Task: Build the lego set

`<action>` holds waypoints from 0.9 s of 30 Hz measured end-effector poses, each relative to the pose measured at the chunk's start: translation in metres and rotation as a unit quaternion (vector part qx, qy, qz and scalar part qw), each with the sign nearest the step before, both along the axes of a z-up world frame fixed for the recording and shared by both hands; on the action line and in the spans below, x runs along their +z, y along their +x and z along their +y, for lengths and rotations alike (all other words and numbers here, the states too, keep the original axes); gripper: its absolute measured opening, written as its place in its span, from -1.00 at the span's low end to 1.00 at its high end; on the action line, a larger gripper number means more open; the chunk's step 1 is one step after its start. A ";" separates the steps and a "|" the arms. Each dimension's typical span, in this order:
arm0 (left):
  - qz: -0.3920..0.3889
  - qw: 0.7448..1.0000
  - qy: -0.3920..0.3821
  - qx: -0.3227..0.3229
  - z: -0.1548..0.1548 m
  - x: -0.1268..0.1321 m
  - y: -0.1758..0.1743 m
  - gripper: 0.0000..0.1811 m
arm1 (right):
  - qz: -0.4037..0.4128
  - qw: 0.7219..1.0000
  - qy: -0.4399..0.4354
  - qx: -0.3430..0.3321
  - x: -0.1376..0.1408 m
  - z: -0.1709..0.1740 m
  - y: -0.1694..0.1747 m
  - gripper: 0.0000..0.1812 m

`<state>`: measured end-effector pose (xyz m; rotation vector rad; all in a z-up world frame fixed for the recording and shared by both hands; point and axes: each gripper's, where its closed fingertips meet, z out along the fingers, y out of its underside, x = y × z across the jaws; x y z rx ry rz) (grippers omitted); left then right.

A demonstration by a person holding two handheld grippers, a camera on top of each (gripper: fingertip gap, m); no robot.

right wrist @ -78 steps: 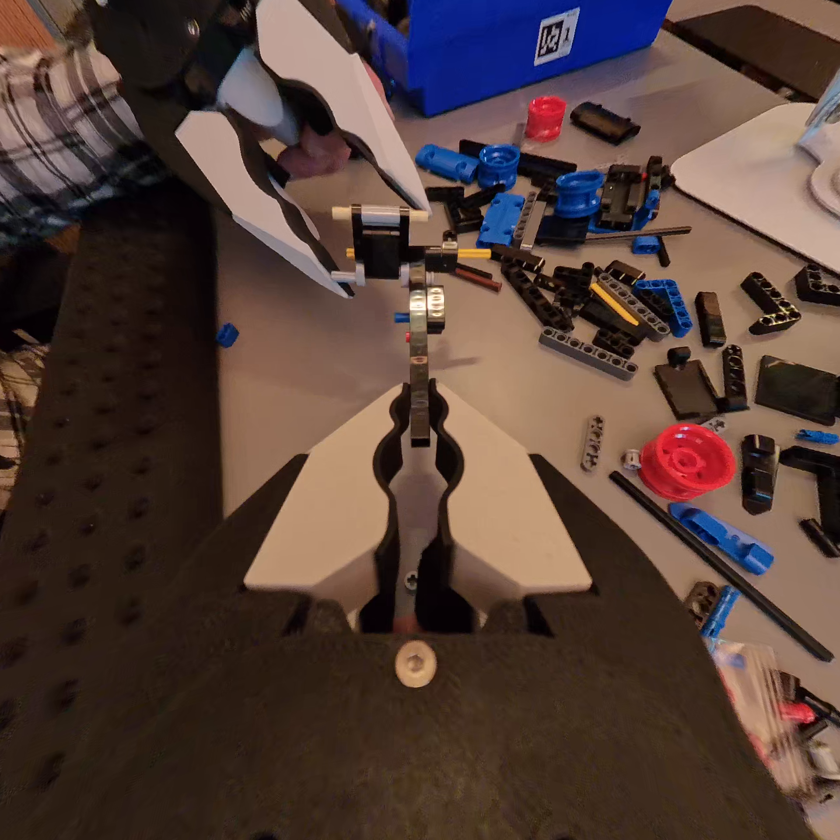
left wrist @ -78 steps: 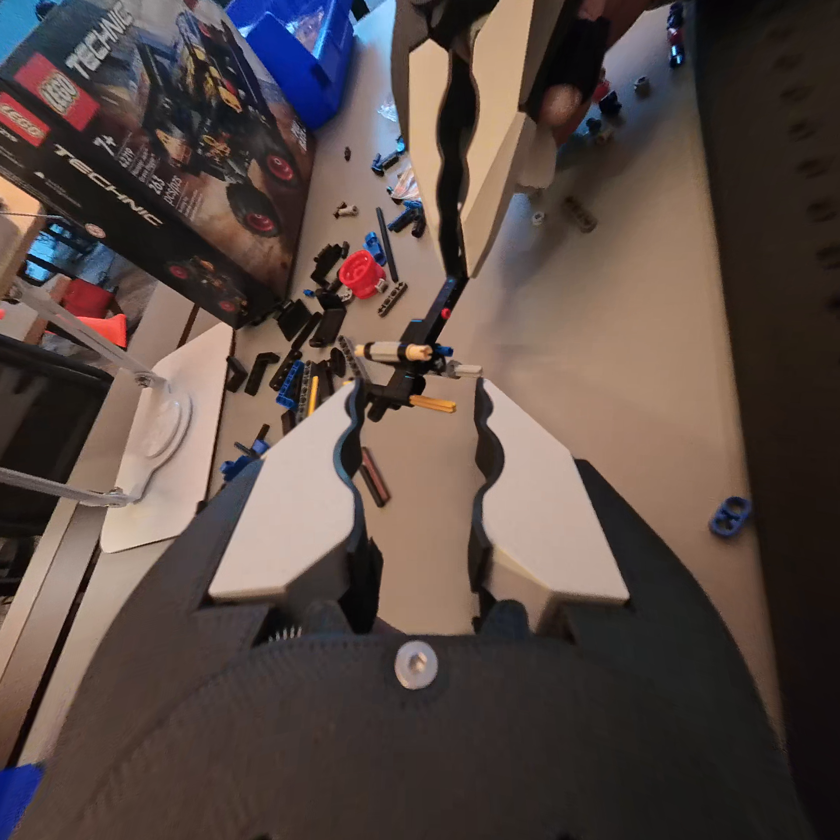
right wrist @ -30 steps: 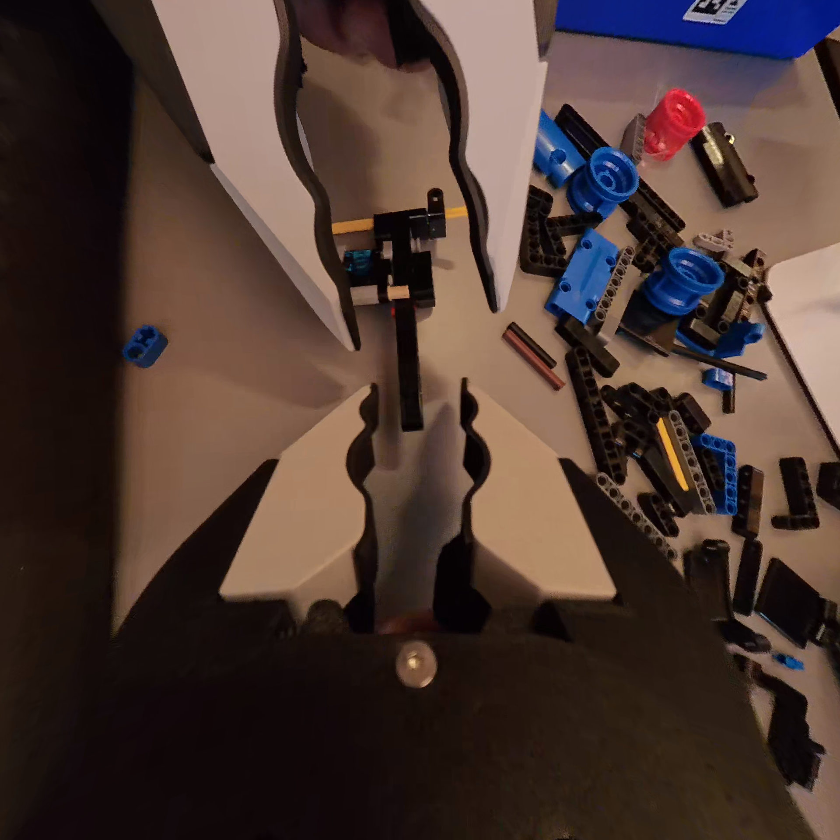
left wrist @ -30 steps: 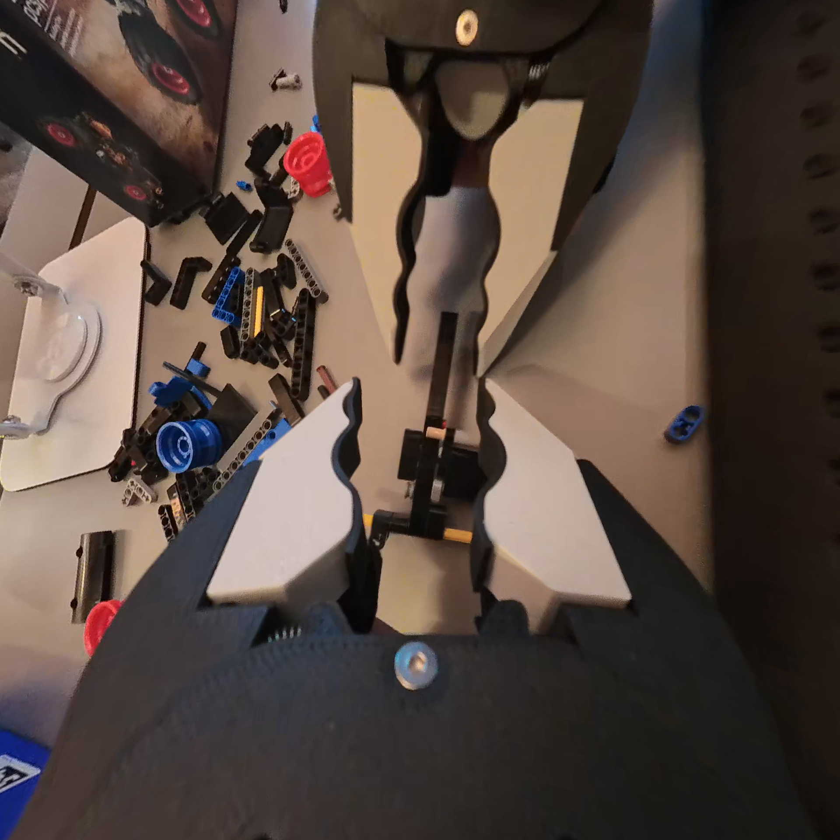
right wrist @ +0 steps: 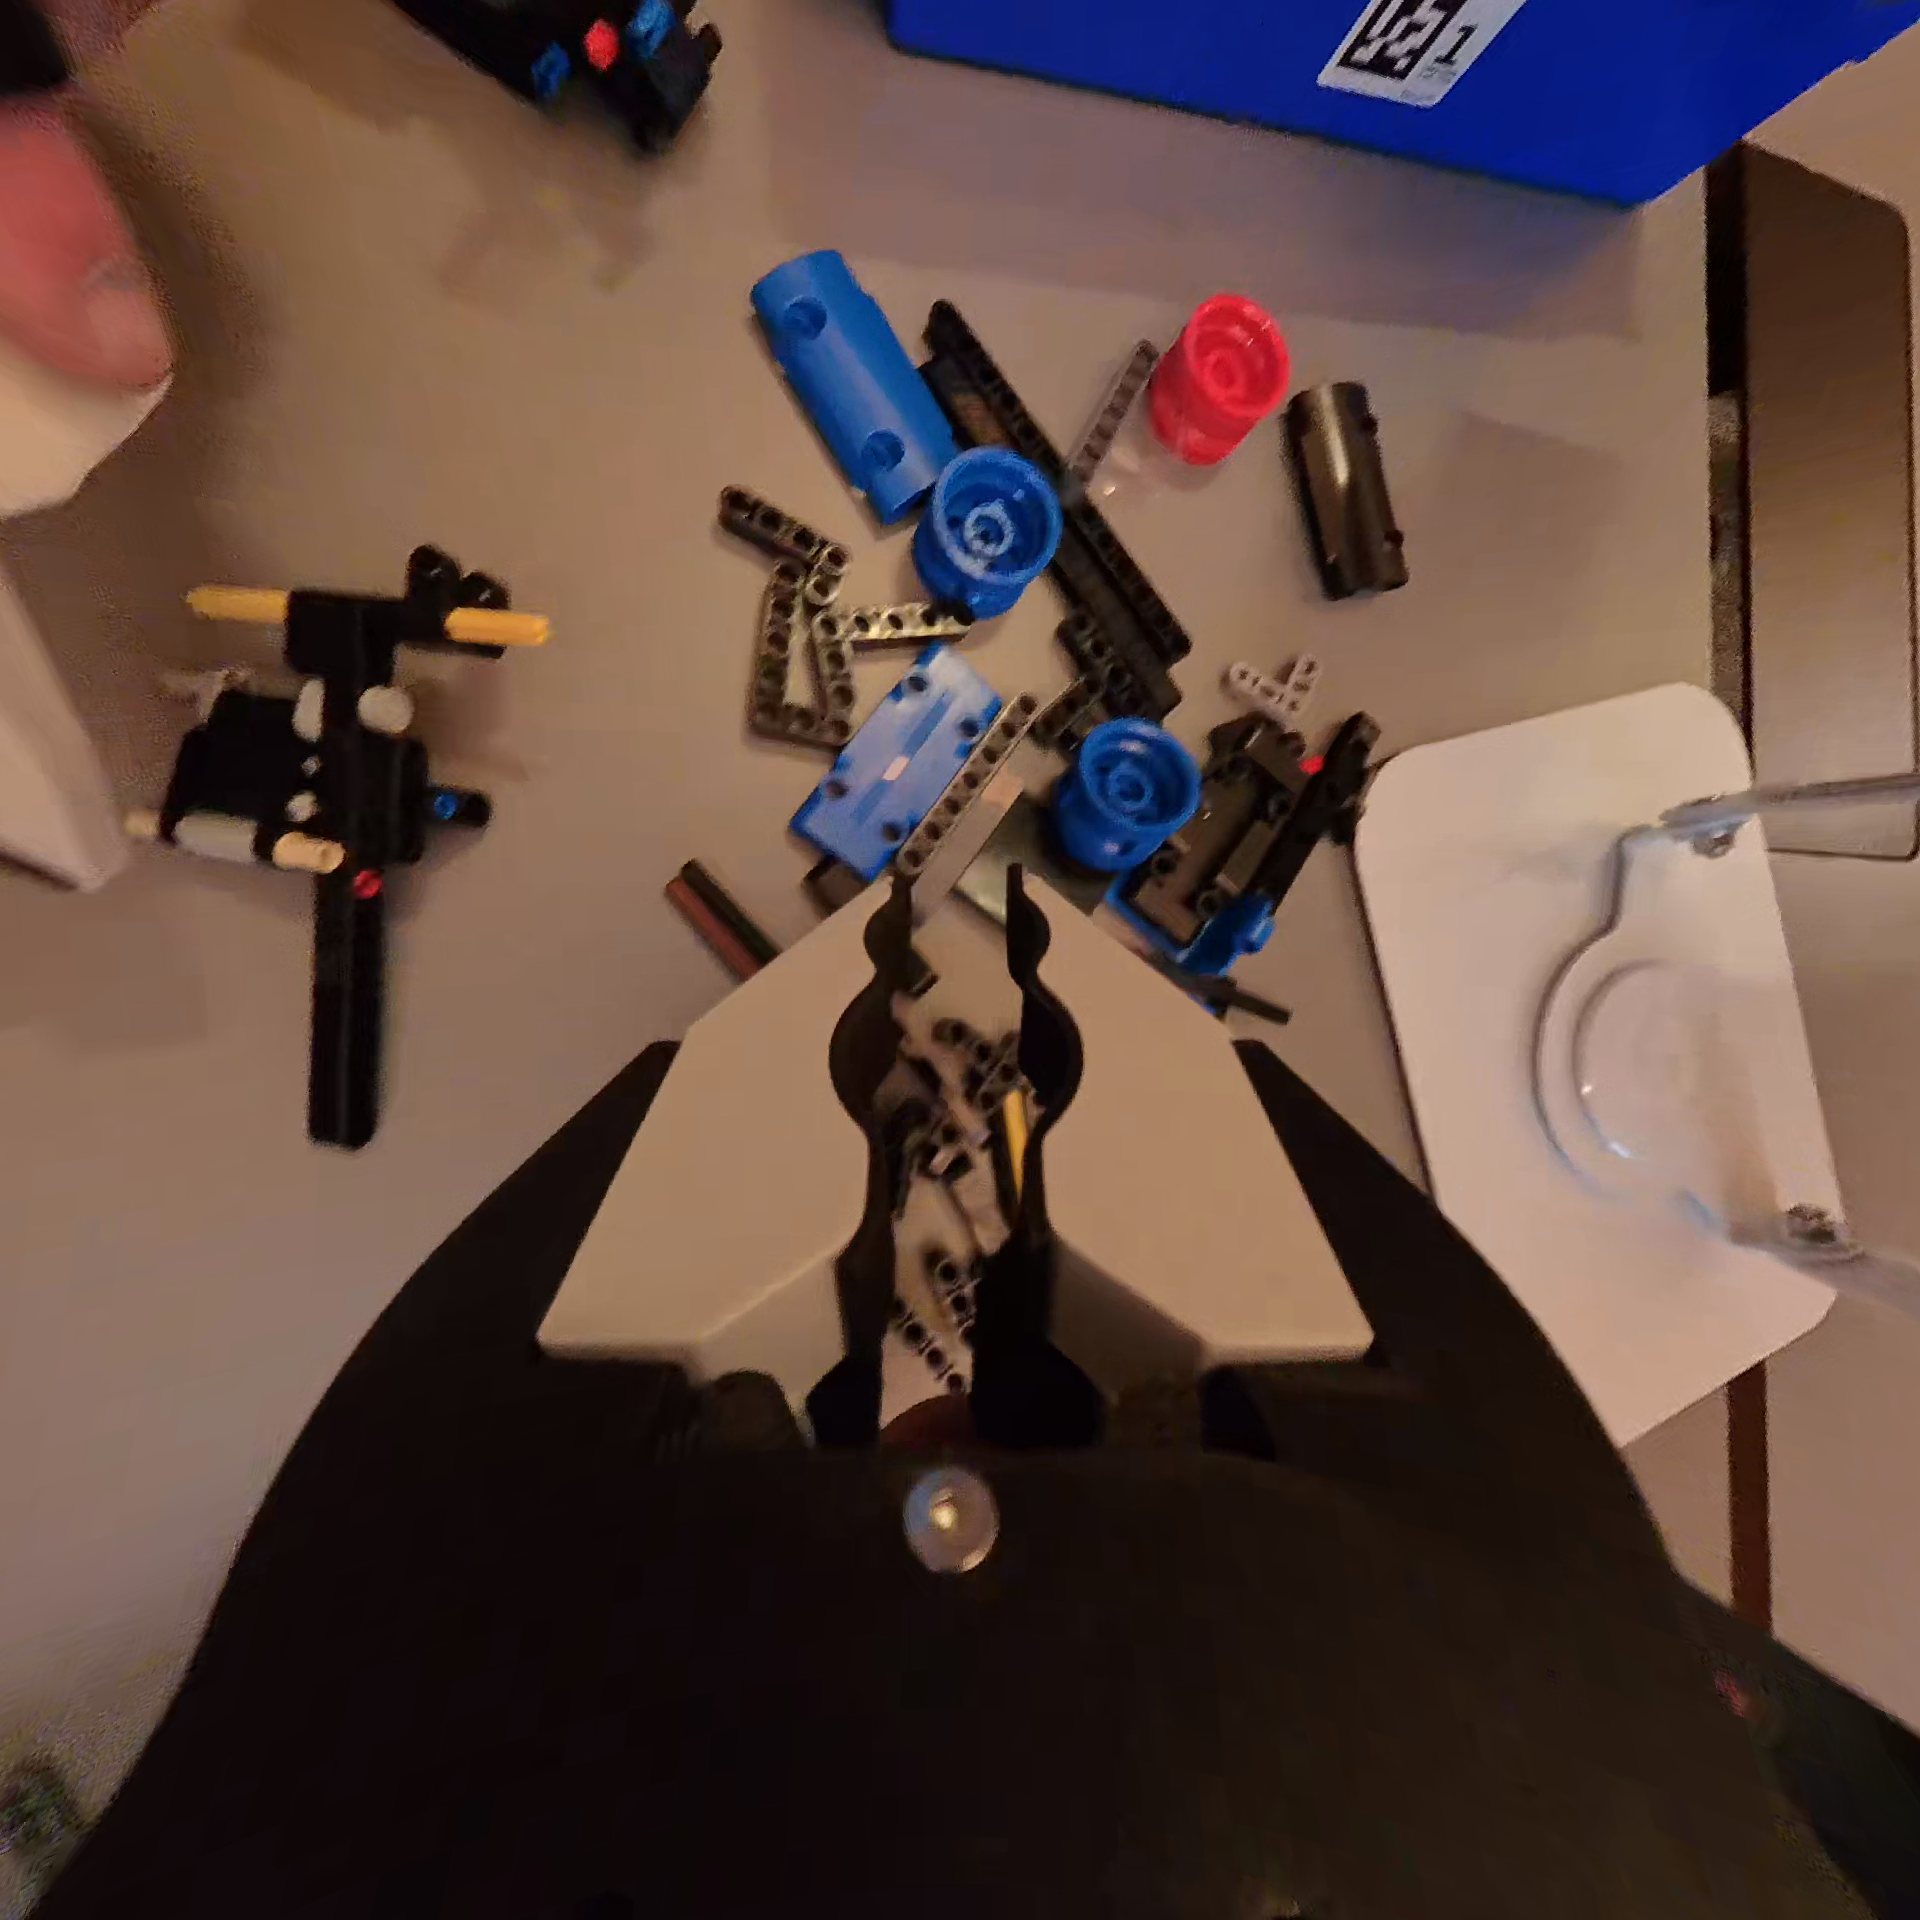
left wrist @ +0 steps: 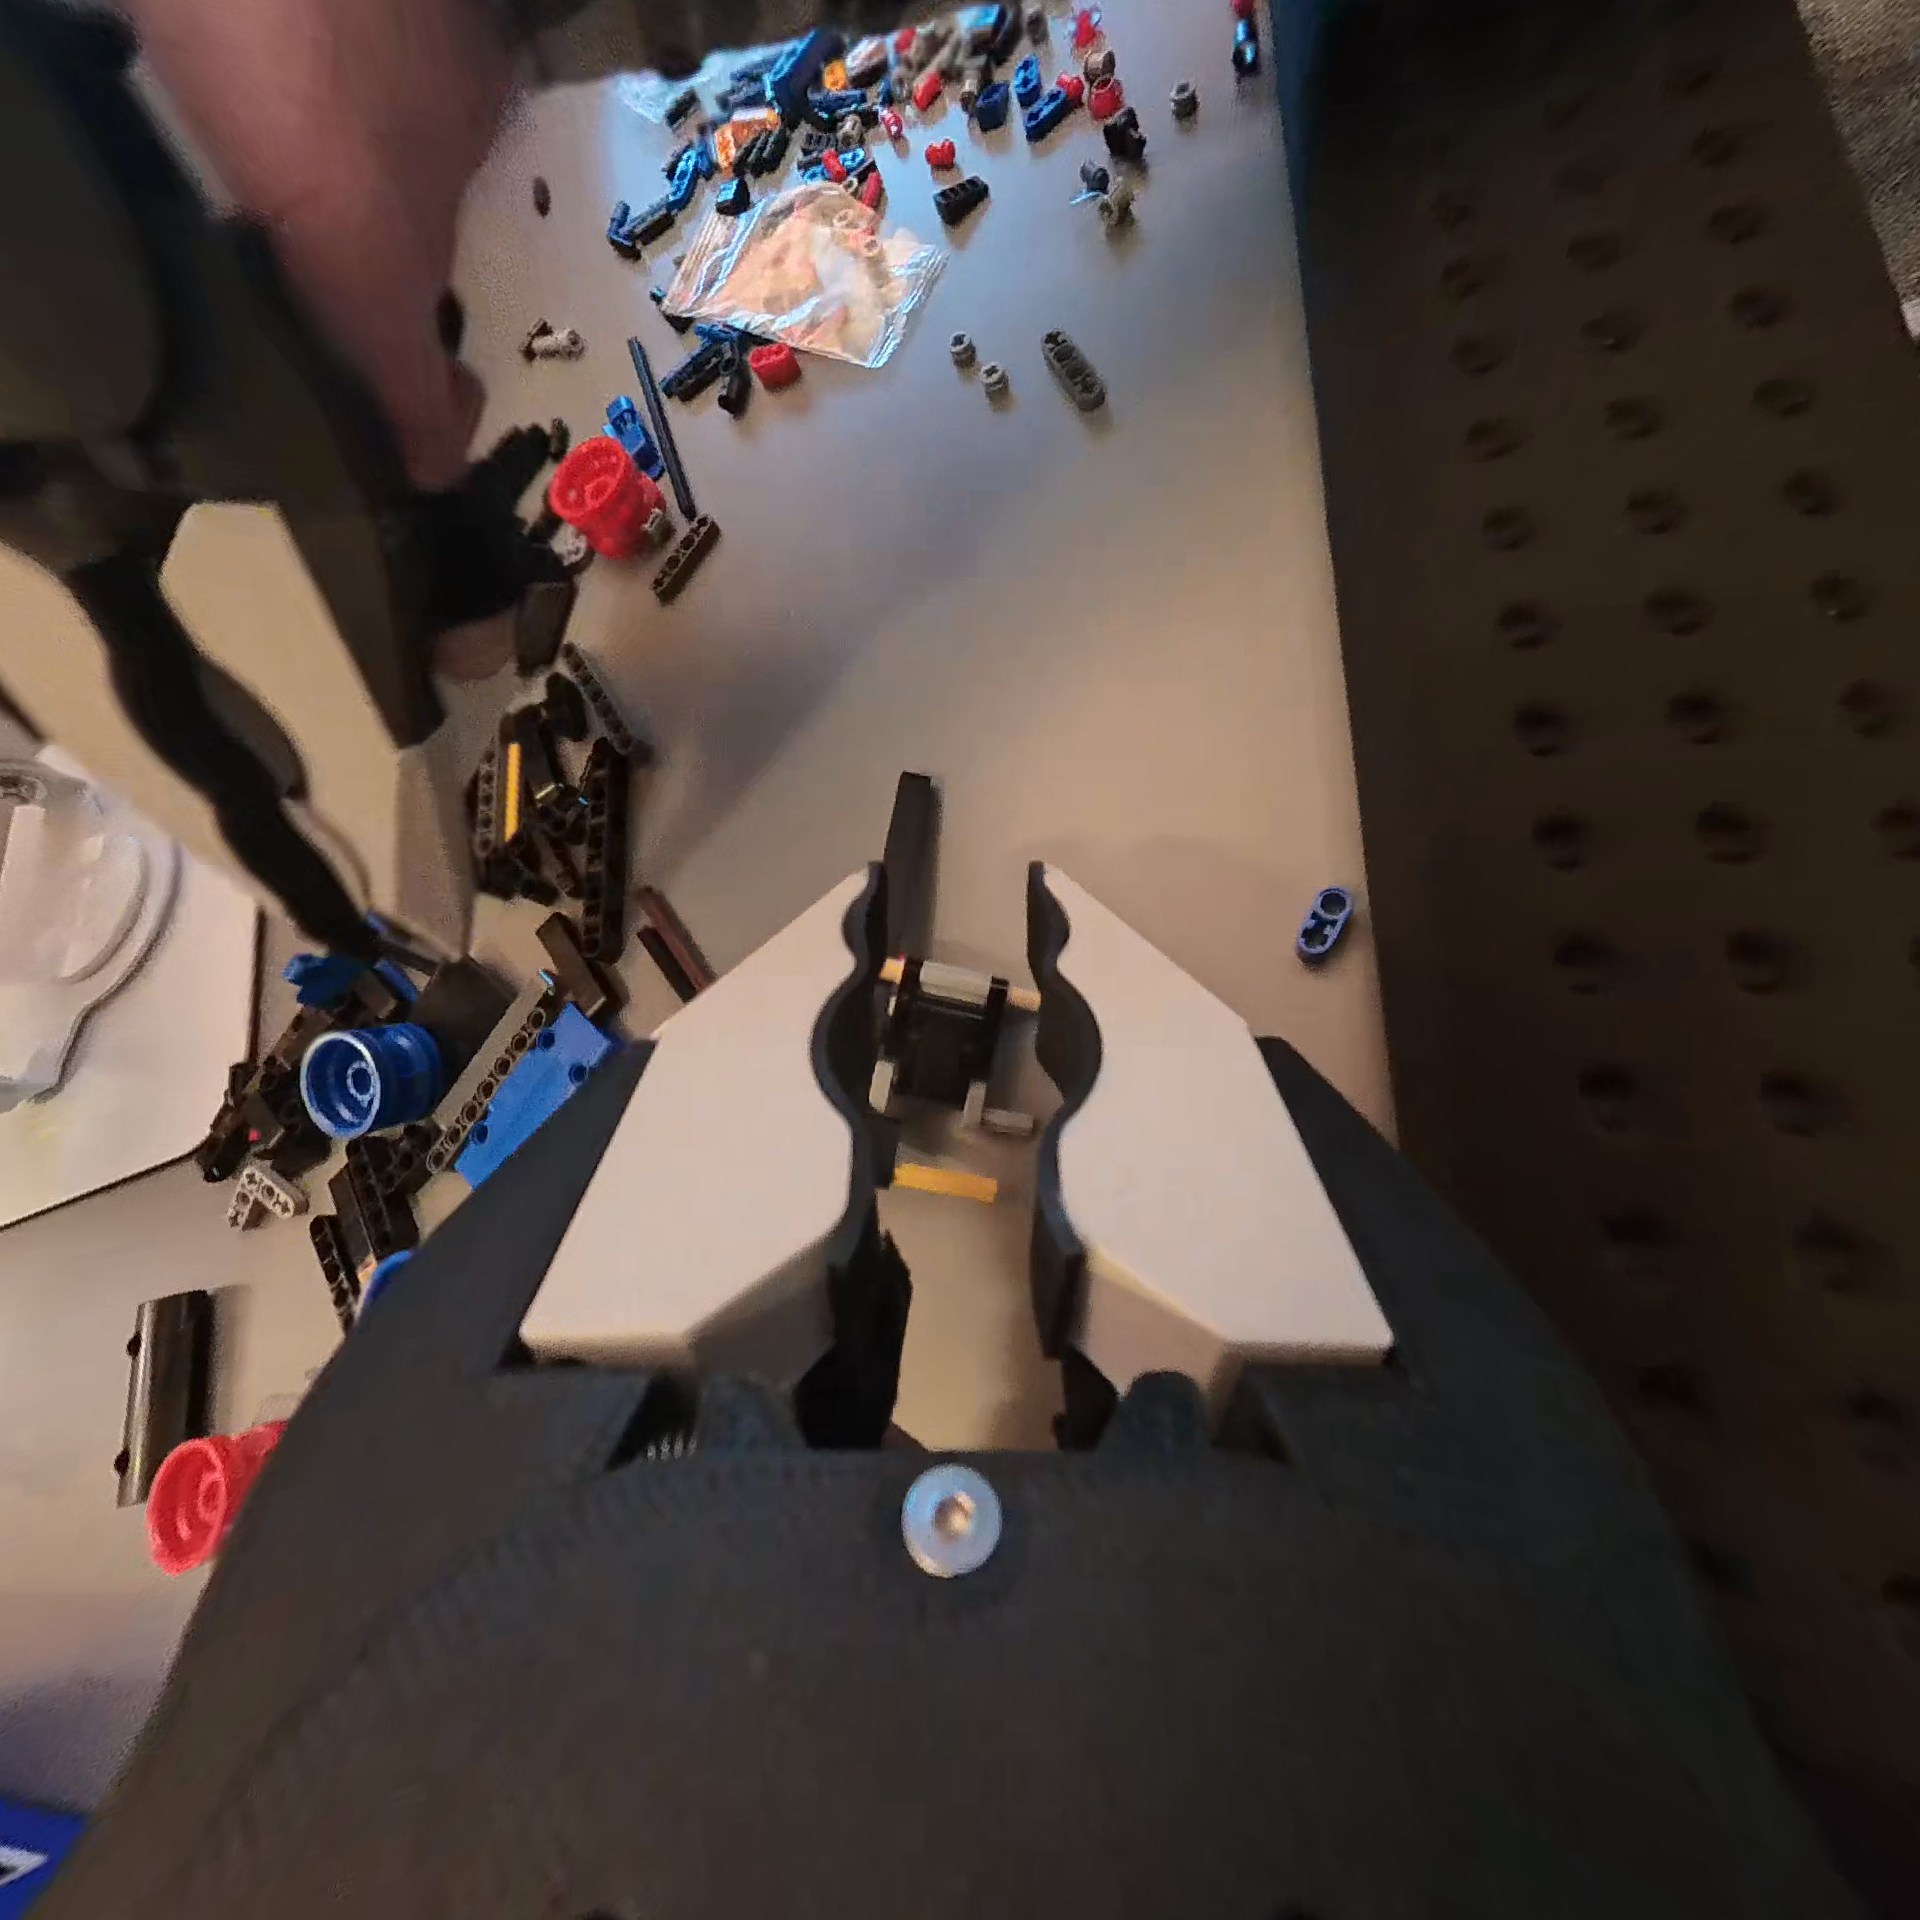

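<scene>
Lego sub-assembly [right wrist: 332, 769] lies on the table [left wrist: 1039, 644], framed by my spread left gripper [left wrist: 951, 883]; right gripper [right wrist: 956, 894], gapped and empty, hovers above loose beams [right wrist: 800, 644]. Most parts unassembled.

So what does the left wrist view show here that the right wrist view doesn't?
Only the left wrist view shows the clear plastic bag among small scattered pieces, the small blue connector near the dark perforated mat, and the left gripper open around the assembly. Only the right wrist view shows the blue bin, the blue curved panel, and a second blue wheel hub. Both show the black sub-assembly with yellow axles lying on the grey table, the right gripper, and red wheel hubs.
</scene>
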<state>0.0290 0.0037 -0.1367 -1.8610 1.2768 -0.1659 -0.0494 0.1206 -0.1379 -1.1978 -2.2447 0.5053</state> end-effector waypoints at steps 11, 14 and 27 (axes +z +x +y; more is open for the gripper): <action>0.002 0.999 0.026 0.021 0.007 0.005 -0.010 -0.71 | -0.019 1.000 0.007 0.017 -0.004 0.014 -0.084 -0.81; -0.002 0.999 0.026 0.022 0.007 0.006 -0.011 -0.71 | -0.026 0.999 0.032 0.024 -0.005 0.016 -0.092 -0.81; 0.007 0.999 0.035 0.018 0.006 0.007 -0.009 -0.72 | -0.049 0.999 -0.008 -0.010 0.003 0.021 -0.001 -0.83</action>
